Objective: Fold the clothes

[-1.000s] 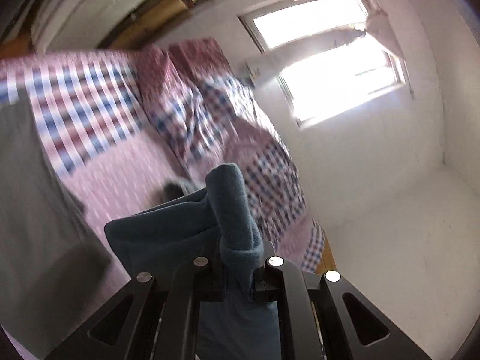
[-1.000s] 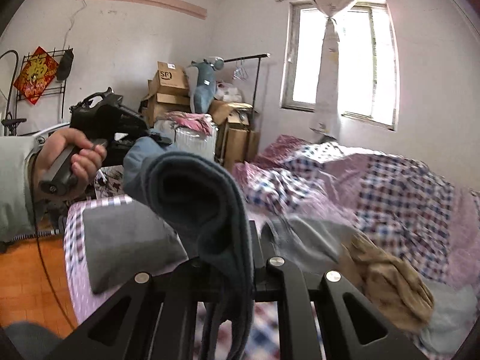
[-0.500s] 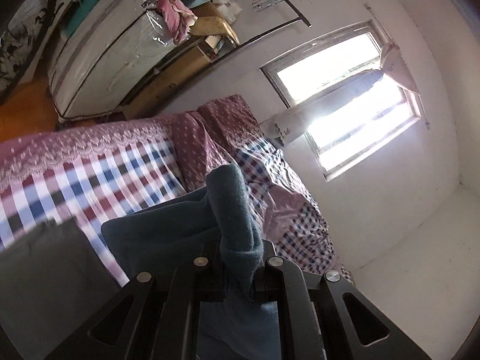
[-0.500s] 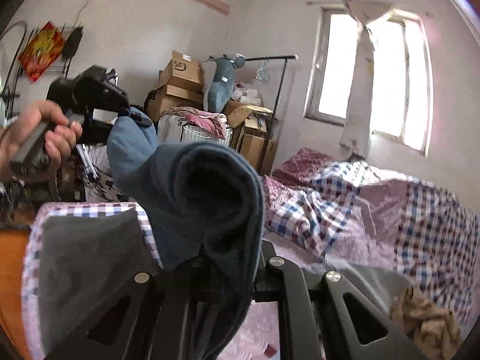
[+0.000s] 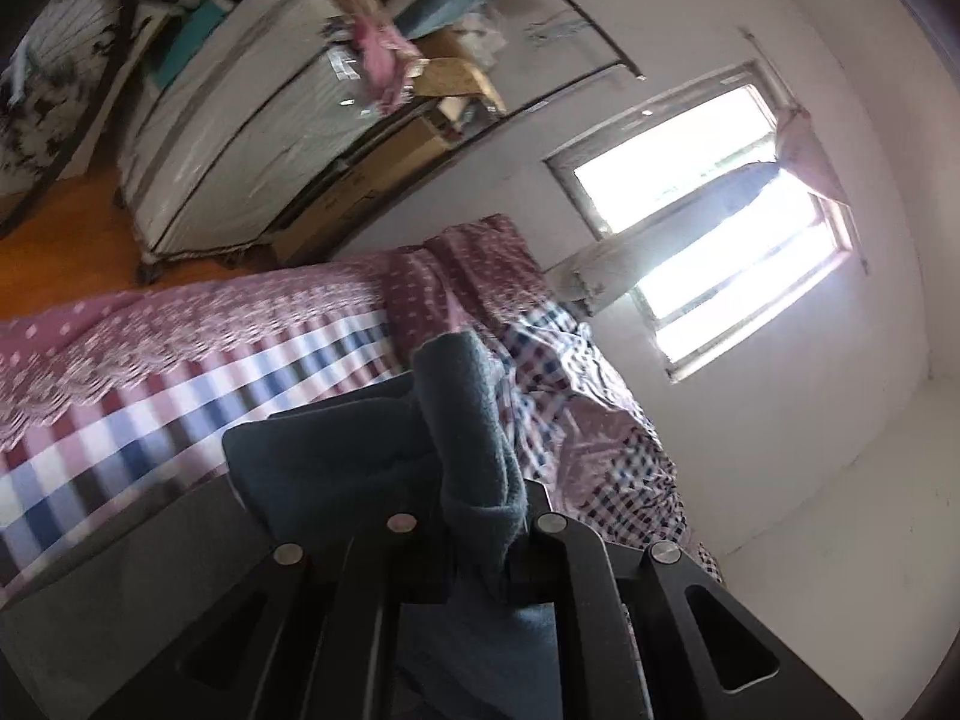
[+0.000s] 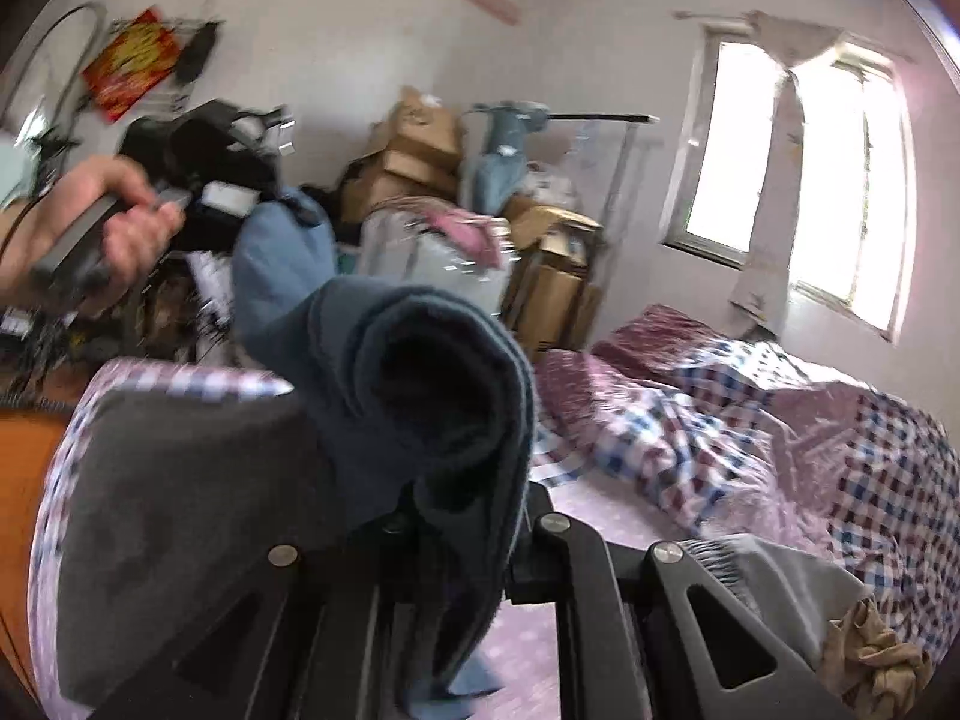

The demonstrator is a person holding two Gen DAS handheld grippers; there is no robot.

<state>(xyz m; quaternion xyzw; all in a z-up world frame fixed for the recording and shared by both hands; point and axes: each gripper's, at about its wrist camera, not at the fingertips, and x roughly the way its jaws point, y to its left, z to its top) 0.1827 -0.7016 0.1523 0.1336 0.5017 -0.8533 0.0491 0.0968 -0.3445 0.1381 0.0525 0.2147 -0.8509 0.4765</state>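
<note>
White walls (image 6: 372, 30), bright window (image 6: 798, 180) (sunlit), checked bed (image 6: 780, 420)

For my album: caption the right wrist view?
Right gripper clamps dark teal fleece garment above checked bed.

The dark teal fleece garment (image 6: 420, 396) hangs between both grippers and bulges up in front of each camera, blocking the space straight ahead of the fingers. Below it a flat dark grey cloth (image 6: 180, 504) covers the near corner of the bed (image 5: 180, 372), an open, level stretch. Farther along the bed, the rumpled pink and checked quilt (image 6: 750, 438) rises in folds and takes up the window side. A grey garment (image 6: 774, 576) and a crumpled tan cloth (image 6: 870, 654) lie by the right gripper's side. Past the bed's foot, stacked cardboard boxes (image 6: 420, 156) and a plastic-wrapped mattress (image 5: 252, 120) crowd the wall, leaving a strip of orange wooden floor (image 5: 60, 240).
</note>
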